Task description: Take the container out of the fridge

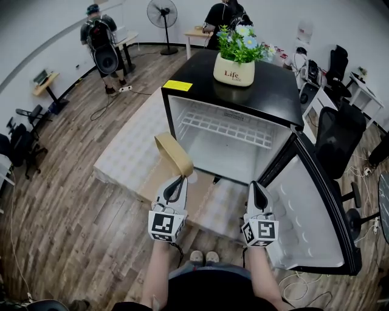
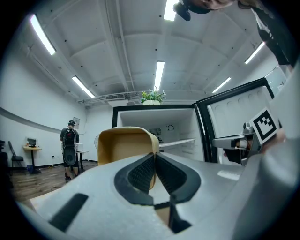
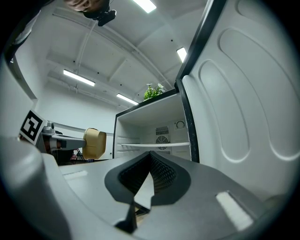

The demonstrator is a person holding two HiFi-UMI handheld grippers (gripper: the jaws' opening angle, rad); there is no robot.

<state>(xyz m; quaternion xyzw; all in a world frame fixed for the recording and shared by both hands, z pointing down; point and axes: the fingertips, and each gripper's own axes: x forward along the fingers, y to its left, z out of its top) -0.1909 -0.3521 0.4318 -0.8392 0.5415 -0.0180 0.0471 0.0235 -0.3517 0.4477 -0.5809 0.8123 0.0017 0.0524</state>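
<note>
A tan, open-topped container [image 1: 173, 153] hangs in the air in front of the small black fridge [image 1: 243, 91], outside its opening. My left gripper [image 1: 180, 180] is shut on the container's wall; in the left gripper view that wall [image 2: 125, 145] sits pinched between the black pads. My right gripper [image 1: 256, 189] is shut with nothing in it, held low by the open fridge door [image 1: 310, 206]. From the right gripper view the container [image 3: 95, 143] shows at left and the fridge's inside [image 3: 154, 136] looks empty, with one wire shelf [image 1: 223, 127].
A flower pot [image 1: 234, 68] with a green plant stands on the fridge top. Flat cardboard [image 1: 176, 188] lies on the wood floor under the grippers. Office chairs [image 1: 337, 130] stand to the right. A person [image 1: 100, 42] stands far left; another [image 1: 226, 15] sits at a table behind.
</note>
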